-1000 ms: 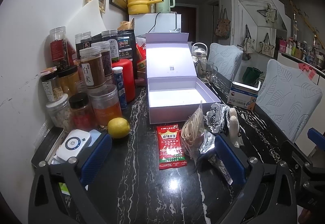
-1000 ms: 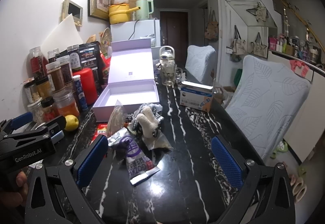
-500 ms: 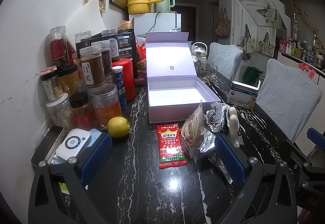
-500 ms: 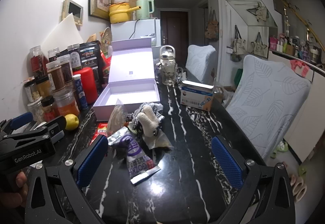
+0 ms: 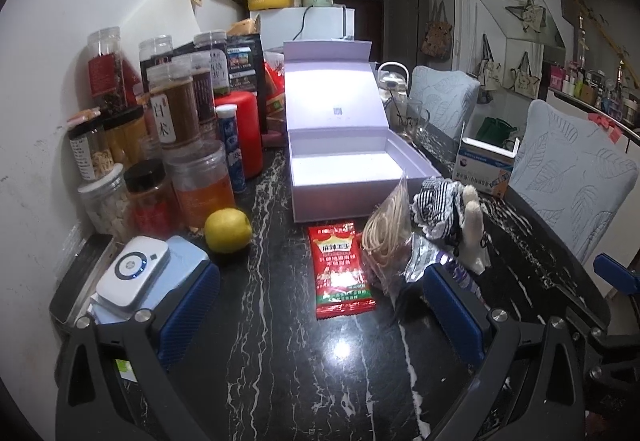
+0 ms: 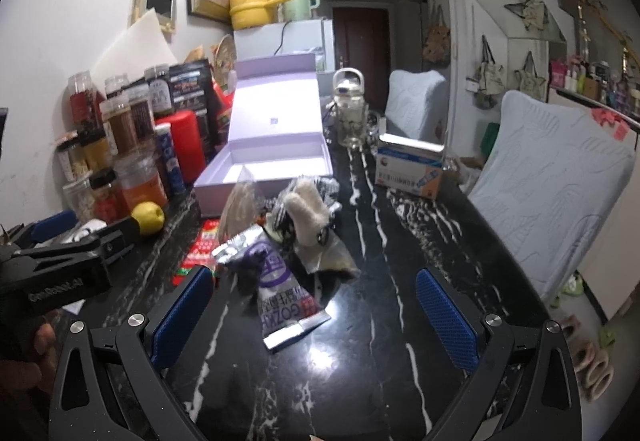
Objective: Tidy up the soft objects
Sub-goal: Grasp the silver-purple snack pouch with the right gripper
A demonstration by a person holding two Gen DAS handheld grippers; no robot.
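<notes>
An open lilac box (image 5: 352, 177) (image 6: 272, 161) stands empty mid-table. In front of it lie a red snack packet (image 5: 342, 269), a clear bag of rubber bands (image 5: 386, 237), a striped cloth (image 5: 438, 207) with a cream plush toy (image 5: 474, 225) (image 6: 306, 211), and a purple-and-silver packet (image 6: 276, 289). My left gripper (image 5: 320, 305) is open and empty, just short of the red packet. My right gripper (image 6: 314, 311) is open and empty, its fingers either side of the purple packet.
Jars and bottles (image 5: 176, 145) crowd the left wall, with a lemon (image 5: 228, 229) and a white device (image 5: 134, 269) in front. A blue-and-white carton (image 6: 410, 169) and a glass jug (image 6: 350, 117) stand at the back right. Chairs (image 6: 548, 177) line the table's right edge.
The right gripper has moved slightly forward and left toward the purple packet. The left gripper has barely moved. Both stay open.
</notes>
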